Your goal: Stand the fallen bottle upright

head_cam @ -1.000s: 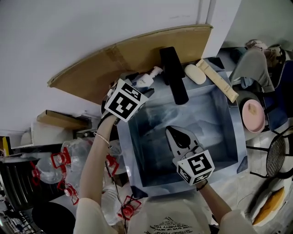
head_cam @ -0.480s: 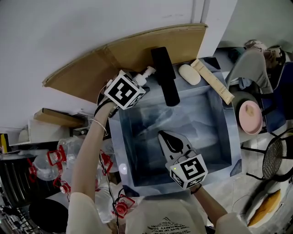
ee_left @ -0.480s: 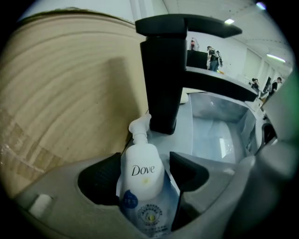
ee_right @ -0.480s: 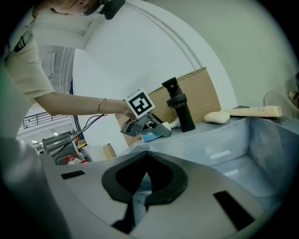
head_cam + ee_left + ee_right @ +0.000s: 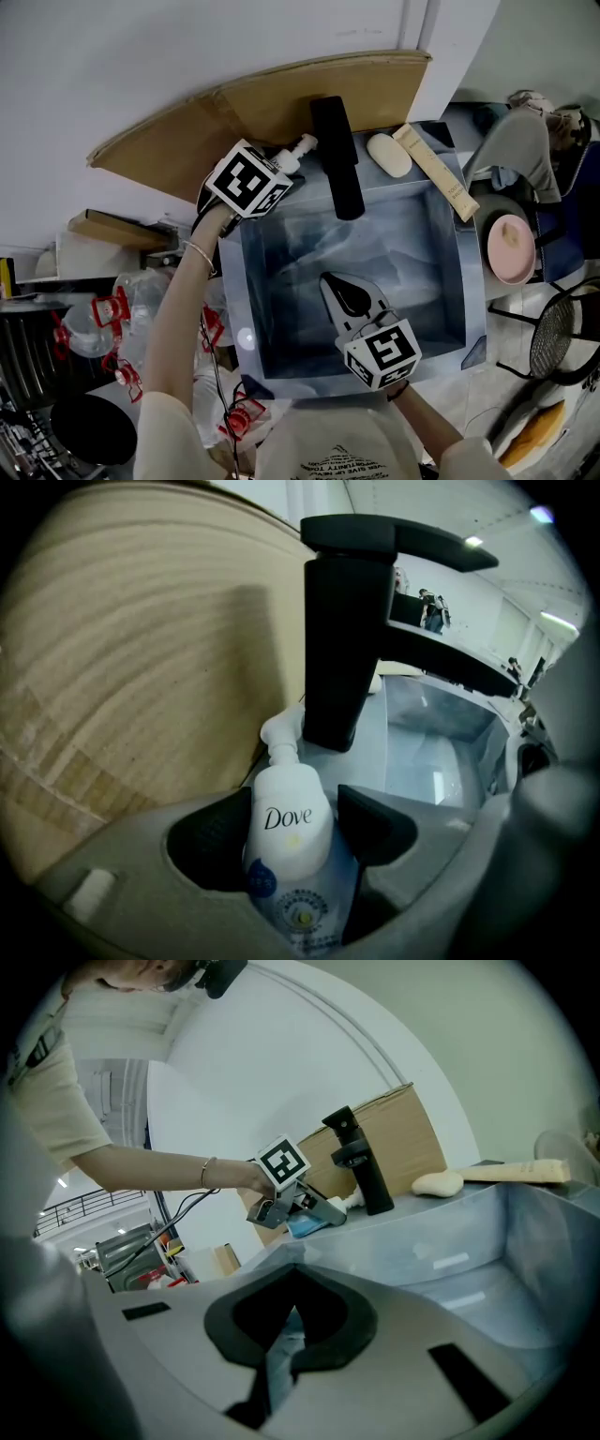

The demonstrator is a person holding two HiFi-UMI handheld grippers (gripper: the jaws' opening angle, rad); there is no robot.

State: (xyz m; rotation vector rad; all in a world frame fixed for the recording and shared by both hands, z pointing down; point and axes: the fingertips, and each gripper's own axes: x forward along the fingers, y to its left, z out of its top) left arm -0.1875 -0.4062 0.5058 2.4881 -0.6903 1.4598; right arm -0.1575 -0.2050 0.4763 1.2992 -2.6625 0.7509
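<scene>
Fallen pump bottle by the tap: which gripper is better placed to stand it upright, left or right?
Left. The left gripper has the bottle between its closing jaws, beside the black tap. The right gripper hangs over the sink, away from the bottle, jaws together.

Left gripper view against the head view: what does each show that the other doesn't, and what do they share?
Only the left gripper view: the white pump bottle with its Dove label, lying between the jaws of the left gripper, which are closing round it. Only the head view: the right gripper over the sink, jaws together, plus a soap bar and a pink bowl. Both: the black faucet, the cardboard behind it and the bottle's pump.
</scene>
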